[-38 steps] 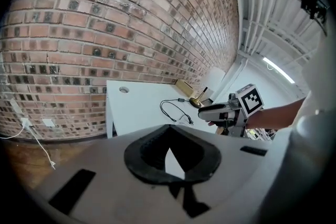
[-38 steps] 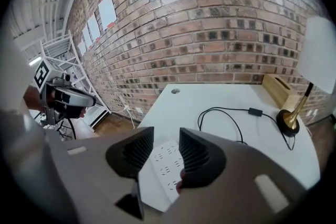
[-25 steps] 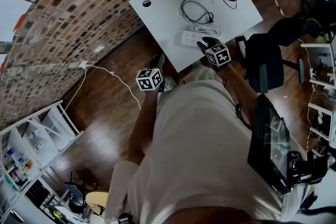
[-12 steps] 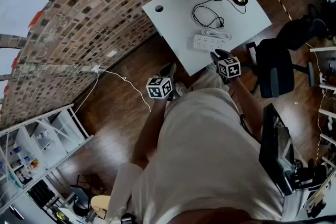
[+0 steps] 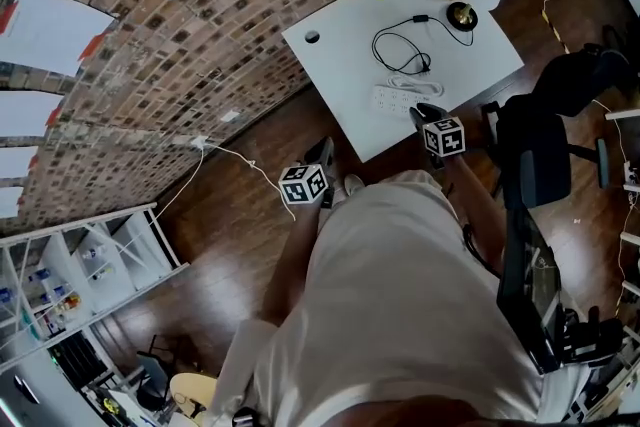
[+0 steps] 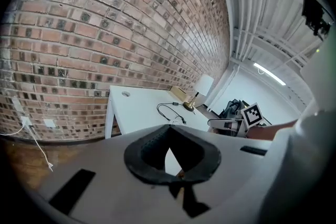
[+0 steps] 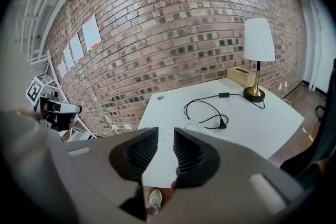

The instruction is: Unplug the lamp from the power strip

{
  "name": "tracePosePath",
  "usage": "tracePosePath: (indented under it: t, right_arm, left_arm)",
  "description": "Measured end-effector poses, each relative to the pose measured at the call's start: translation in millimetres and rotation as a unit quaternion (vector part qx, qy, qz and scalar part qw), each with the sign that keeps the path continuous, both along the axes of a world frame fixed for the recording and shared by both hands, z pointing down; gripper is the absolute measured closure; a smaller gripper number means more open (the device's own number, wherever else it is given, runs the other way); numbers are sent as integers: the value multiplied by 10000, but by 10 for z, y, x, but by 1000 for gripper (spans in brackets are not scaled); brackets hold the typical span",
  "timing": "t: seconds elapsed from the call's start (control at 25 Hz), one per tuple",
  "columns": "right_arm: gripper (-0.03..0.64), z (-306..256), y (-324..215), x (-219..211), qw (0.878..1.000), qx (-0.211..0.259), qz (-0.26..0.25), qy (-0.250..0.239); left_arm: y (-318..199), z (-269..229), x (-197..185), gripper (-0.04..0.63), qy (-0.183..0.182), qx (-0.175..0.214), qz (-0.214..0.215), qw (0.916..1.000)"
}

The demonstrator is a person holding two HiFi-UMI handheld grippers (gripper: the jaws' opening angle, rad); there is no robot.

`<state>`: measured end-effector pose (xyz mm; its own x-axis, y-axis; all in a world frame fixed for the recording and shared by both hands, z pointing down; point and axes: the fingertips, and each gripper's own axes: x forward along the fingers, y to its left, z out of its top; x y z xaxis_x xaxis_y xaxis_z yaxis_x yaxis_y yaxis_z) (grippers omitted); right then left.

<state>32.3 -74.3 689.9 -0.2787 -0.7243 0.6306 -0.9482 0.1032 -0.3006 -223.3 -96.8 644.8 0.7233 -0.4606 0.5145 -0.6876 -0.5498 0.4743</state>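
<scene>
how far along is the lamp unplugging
Done, by the look of it: the lamp cord's plug lies loose on the white table, apart from the power strip. In hand: nothing. The right gripper is empty, jaws apart and just been closing; the left gripper is shut on nothing. Left to do: apparently nothing.

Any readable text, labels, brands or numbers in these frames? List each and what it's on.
None readable.
On the left marker cube and right marker cube: black-and-white square patterns only, no letters.
On the paper sheets on the brick wall: too small to read.
On the power strip: markings too small to read.
</scene>
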Motion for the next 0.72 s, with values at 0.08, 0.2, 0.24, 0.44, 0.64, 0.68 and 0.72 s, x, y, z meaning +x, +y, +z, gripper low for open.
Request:
tracePosePath:
  t: [0.08, 0.2, 0.24, 0.44, 0.64, 0.68, 0.72]
  right_arm:
    - [528, -45, 18, 137, 10000, 23, -25, -27]
    - [532, -10, 164, 323, 9999, -52, -49, -113]
    - [534, 16, 238, 378, 9998, -91, -72, -140]
    - [542, 88, 585, 618, 9994, -219, -141, -241]
    - [546, 84, 836, 892, 9990, -245, -163, -324]
    - [548, 88, 886, 940, 9990, -243, -198, -327]
    - [548, 96, 943, 979, 9989, -243, -250, -329]
  left_arm:
    - [67, -28, 132, 594, -20, -23, -16, 10000]
    - [242, -52, 354, 594, -57, -49, 11, 10000]
    - [299, -50, 418, 594, -71, -53, -2, 10000]
    - [526, -65, 575, 594, -101, -118, -223, 9996]
    - [823, -68, 709, 594, -228, -148, -327, 9991]
    - [892, -61, 748, 594, -246, -155, -360, 9989]
    - [966, -49, 792, 594, -259, -165, -395, 9987]
